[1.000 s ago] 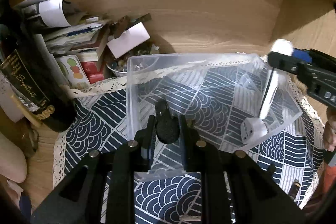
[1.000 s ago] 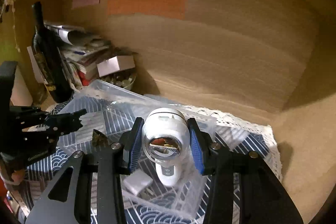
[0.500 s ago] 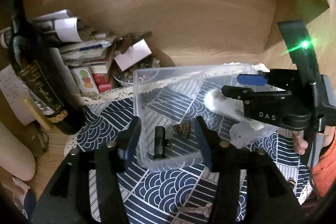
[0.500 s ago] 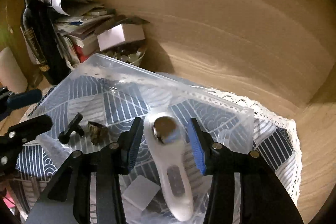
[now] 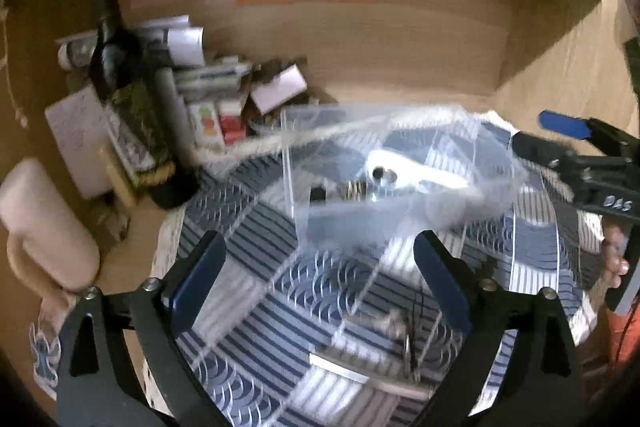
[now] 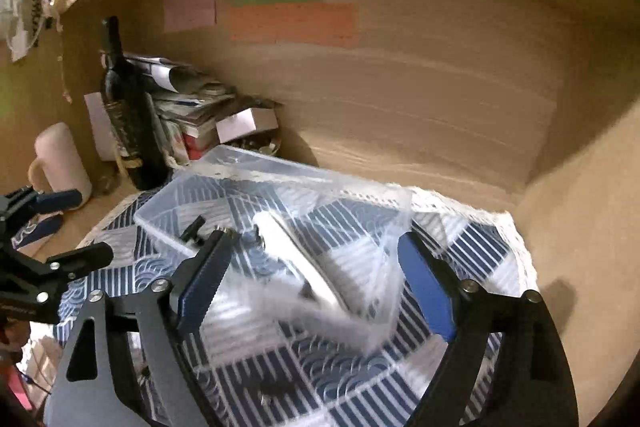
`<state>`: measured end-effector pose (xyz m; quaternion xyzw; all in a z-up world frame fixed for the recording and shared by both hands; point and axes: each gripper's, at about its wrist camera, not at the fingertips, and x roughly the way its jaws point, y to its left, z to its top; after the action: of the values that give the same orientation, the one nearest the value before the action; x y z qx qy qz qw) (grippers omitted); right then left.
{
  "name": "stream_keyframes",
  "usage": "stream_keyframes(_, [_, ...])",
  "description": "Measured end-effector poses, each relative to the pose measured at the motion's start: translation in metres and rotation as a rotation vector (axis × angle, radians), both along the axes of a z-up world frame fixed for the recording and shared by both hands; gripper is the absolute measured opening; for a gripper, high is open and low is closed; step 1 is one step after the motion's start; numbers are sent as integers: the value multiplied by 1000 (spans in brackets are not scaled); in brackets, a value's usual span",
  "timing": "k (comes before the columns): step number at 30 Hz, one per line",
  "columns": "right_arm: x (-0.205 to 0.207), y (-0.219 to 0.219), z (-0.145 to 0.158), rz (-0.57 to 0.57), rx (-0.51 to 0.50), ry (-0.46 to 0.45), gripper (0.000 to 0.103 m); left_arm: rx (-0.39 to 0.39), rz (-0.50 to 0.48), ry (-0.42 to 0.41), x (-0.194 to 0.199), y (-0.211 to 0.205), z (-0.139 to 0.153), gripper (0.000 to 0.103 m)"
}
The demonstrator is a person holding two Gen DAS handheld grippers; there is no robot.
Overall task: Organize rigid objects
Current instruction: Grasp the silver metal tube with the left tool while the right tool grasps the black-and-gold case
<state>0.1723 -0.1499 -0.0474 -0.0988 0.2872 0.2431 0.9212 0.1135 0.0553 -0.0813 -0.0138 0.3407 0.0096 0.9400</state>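
A clear plastic bin (image 5: 400, 163) (image 6: 280, 211) stands on a blue wave-patterned cloth (image 5: 320, 287) (image 6: 472, 251). In it lie a white handheld device (image 5: 416, 171) (image 6: 304, 263), a small black part (image 5: 318, 194) (image 6: 192, 229) and a small brass-coloured piece (image 5: 354, 190). My left gripper (image 5: 318, 281) is open and empty, in front of the bin. My right gripper (image 6: 310, 277) is open and empty above the bin's near side; it also shows in the left wrist view (image 5: 560, 143). Keys (image 5: 402, 331) lie on the cloth near my left gripper.
A dark wine bottle (image 5: 132, 95) (image 6: 124, 115), a stack of books and papers (image 5: 208, 83) (image 6: 188, 115), a white box (image 5: 278, 89) (image 6: 246, 123) and a pale mug (image 5: 44, 227) (image 6: 60, 163) crowd the back left. Wooden walls enclose the back and right.
Both grippers have opened wide and drawn back from the bin. The white device, held by my right gripper a second ago, now lies in the bin; the black part was let go earlier.
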Motion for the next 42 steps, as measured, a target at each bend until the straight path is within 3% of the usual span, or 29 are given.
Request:
stream_keyframes(13, [-66, -34, -66, -20, -23, 92, 84, -55, -31, 196, -41, -30, -68, 96])
stream_keyframes(20, [-81, -41, -91, 27, -24, 161, 96, -66, -58, 219, -34, -51, -84, 96])
stream_keyframes(25, [-85, -37, -105, 68, -55, 198, 97, -29, -44, 181, -40, -48, -85, 76])
stream_keyframes(30, [-85, -33, -113, 68, -83, 190, 96, -25, -41, 173, -48, -36, -82, 40])
stream_keyframes(31, [-84, -34, -113, 68, -78, 188, 95, -30, -39, 174, -49, -33, -81, 36])
stream_keyframes(33, [-83, -37, -112, 59, -71, 186, 83, -37, -31, 178, -50, -26, -80, 25])
stream_keyframes(36, [-81, -41, -111, 50, -60, 186, 80, -36, -20, 179, -52, -18, -80, 17])
stream_keyframes(42, [-80, -44, -107, 9, -45, 166, 79, -5, 2, 147, -51, -16, -77, 15])
